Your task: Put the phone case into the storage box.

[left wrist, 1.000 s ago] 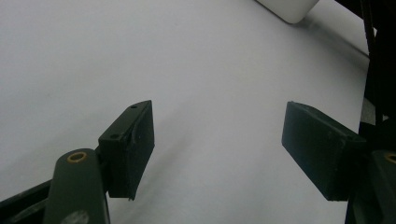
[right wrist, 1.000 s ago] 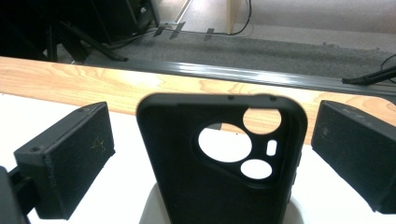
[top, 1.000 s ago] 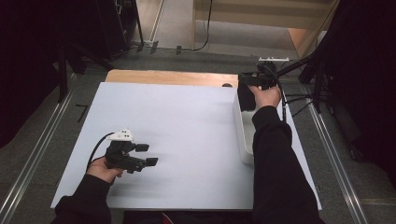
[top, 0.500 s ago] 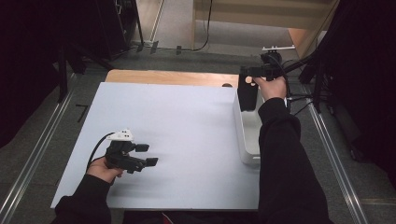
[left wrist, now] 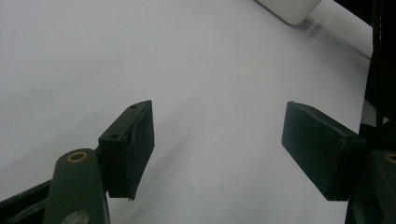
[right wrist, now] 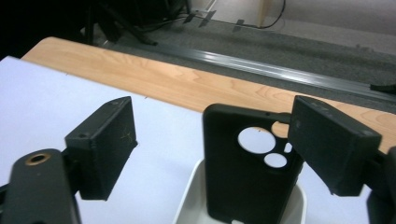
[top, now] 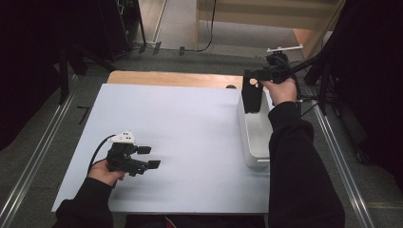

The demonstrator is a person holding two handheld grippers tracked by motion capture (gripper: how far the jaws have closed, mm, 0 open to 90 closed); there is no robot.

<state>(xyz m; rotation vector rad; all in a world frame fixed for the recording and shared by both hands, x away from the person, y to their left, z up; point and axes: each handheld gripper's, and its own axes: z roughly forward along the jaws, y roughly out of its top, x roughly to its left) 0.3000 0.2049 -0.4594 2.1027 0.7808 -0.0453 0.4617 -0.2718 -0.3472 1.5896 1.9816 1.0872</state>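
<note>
A black phone case (top: 252, 97) with round camera holes stands upright in the far end of a white tray (top: 257, 142) at the table's right side. My right gripper (top: 254, 76) hovers just above and behind it. In the right gripper view the case (right wrist: 243, 177) rises from the tray (right wrist: 190, 198) between the wide-apart jaws of this gripper (right wrist: 212, 112), close to the right-hand jaw and far from the other. My left gripper (top: 149, 157) rests open over the white sheet (top: 190, 123) near the front left. Nothing lies between the fingers of my left gripper (left wrist: 217, 135).
A strip of bare wooden tabletop (top: 176, 79) shows beyond the white sheet. Metal rails (top: 332, 156) run along the floor on both sides. A corner of the white tray (left wrist: 289, 9) appears far off in the left gripper view.
My right hand has drawn back a little toward the far right while the phone case stays upright in the tray. The left gripper has not moved.
</note>
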